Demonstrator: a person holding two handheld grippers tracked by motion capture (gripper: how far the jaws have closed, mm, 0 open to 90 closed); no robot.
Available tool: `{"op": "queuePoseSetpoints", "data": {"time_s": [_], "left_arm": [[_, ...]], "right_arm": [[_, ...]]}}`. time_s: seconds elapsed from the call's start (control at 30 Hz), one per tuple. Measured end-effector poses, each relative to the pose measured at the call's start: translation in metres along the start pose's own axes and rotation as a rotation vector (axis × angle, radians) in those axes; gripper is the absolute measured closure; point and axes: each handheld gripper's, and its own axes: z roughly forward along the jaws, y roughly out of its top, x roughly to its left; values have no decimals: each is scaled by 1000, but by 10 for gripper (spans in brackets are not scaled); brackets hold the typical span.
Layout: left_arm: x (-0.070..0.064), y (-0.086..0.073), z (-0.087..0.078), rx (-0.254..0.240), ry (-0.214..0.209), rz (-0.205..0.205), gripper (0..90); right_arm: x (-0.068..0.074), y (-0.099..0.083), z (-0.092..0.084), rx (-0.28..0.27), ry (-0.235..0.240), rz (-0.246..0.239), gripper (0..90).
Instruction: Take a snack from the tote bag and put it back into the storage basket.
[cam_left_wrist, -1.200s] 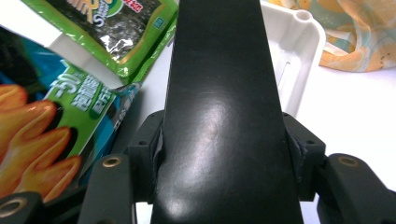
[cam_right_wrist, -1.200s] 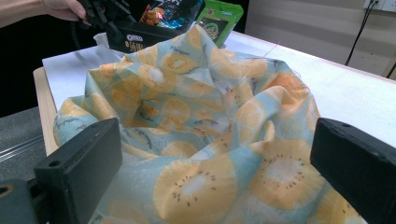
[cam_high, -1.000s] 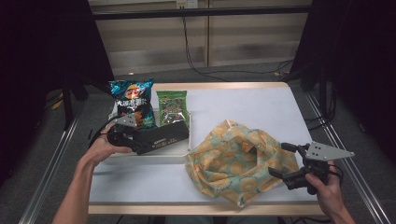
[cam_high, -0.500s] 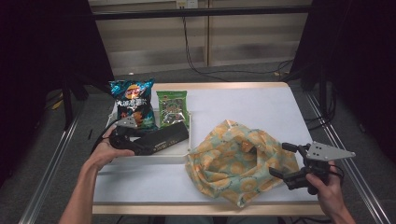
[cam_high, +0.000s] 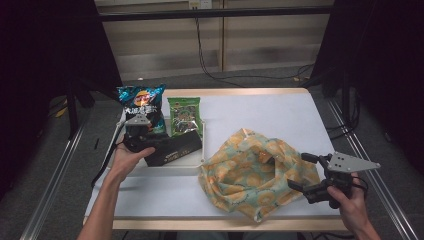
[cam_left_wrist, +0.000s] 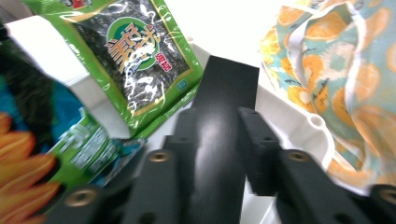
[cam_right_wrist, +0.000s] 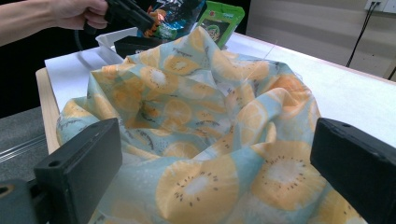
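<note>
Now, nearest you, your right tongs (cam_high: 303, 172) stand open at the bag's (cam_high: 250, 175) rim, gripping nothing; if the cloth sags, the mouth may fold shut. Farther off, your left tongs (cam_left_wrist: 215, 135) have just been closing and now clamp the black box (cam_high: 175, 148), lifted over the white tray (cam_left_wrist: 299, 126). The grip sits at one end, so the box could swing or slip out. Beyond it, the green packet (cam_high: 184, 115) and chip bag (cam_high: 141, 102) lean on the tray at the desk's (cam_high: 280, 112) back; a swinging box could knock them.
</note>
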Motion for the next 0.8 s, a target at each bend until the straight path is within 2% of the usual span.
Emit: {"op": "queuePoseSetpoints", "data": {"time_s": [0.1,0.2,0.3,0.33,0.43,0.53,0.63,0.73,0.8], "left_arm": [[1,7,10,-13,-2,-30,841],[5,11,20,-2,8,-52,888],[7,15,30,15,42,-70,882],[7,16,32,21,67,-74,869],[9,19,39,31,104,-98,813],[10,17,47,44,100,-118,813],[8,18,49,44,92,-115,817],[5,21,49,80,91,-77,816],[3,22,50,79,104,-65,811]], "right_arm": [[0,-1,1,2,4,-3,17],[0,-1,1,8,4,-2,17],[0,-2,1,9,4,-1,17],[0,-2,1,9,3,0,17],[0,-2,1,9,5,0,17],[0,-2,0,10,18,2,17],[-1,-2,0,6,23,0,17],[-1,-2,1,11,20,3,17],[-1,-2,1,11,20,0,17]]}}
